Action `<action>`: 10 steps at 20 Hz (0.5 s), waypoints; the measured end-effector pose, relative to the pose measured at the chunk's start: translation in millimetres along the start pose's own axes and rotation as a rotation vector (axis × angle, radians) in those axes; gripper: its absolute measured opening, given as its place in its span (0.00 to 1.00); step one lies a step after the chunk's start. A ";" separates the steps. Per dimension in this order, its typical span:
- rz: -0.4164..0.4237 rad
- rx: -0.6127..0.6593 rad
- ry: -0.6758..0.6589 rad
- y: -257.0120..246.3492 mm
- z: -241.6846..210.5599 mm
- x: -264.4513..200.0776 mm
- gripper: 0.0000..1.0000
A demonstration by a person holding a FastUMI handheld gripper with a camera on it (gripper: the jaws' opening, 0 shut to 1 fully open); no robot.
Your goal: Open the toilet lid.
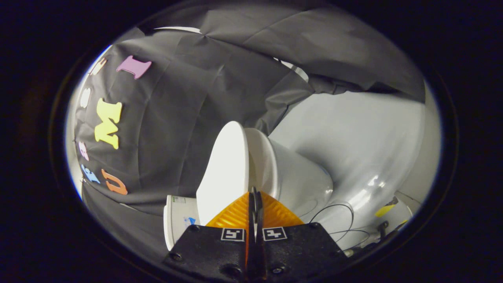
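Your claw (254,192) is clenched right now: the two fingers sit pressed together with barely a slit between them, and nothing is caught in there as far as I can tell. The tips end right at the spot where the toilet lid (224,173) and the seat (262,161) part, so the thin gap between them runs straight ahead from your fingertips.

The camera is rolled way over, so the whole toilet looks tipped sideways. Relative to the claw, the lid is the flat white slab just ahead and to the left of the tips, and the seat with the bowl (302,184) under it is just ahead and to the right. The lid's long axis runs away from you along the finger line, toward the black cloth wall (177,118). It already stands a little apart from the seat, wider at the far end.

That's the thing your next move hangs on: the lid is on the left side of the tips, so pushing toward that side should swing it further off the seat. Going right just presses into the seat.

Whether the tips actually touch the lid's edge is hard to call here, since the fingers hide that spot.

Some thin cables (338,220) lie off to the right on the white floor (365,149), well clear of the lid.
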State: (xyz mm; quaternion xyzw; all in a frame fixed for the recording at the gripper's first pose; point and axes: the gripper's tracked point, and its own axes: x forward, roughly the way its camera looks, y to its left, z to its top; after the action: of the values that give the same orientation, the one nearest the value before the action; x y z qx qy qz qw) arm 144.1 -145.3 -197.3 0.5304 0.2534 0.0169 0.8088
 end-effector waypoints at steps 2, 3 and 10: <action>0.006 -0.016 -0.013 12.0 0.6 -7.4 0.04; 0.003 -0.025 -0.021 18.0 0.9 -10.2 0.04; -0.032 -0.096 -0.068 62.1 0.6 -24.8 0.04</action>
State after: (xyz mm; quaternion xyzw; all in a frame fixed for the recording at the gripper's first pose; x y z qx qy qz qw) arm 137.8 -126.0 -133.6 0.4873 0.2331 -0.0018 0.8416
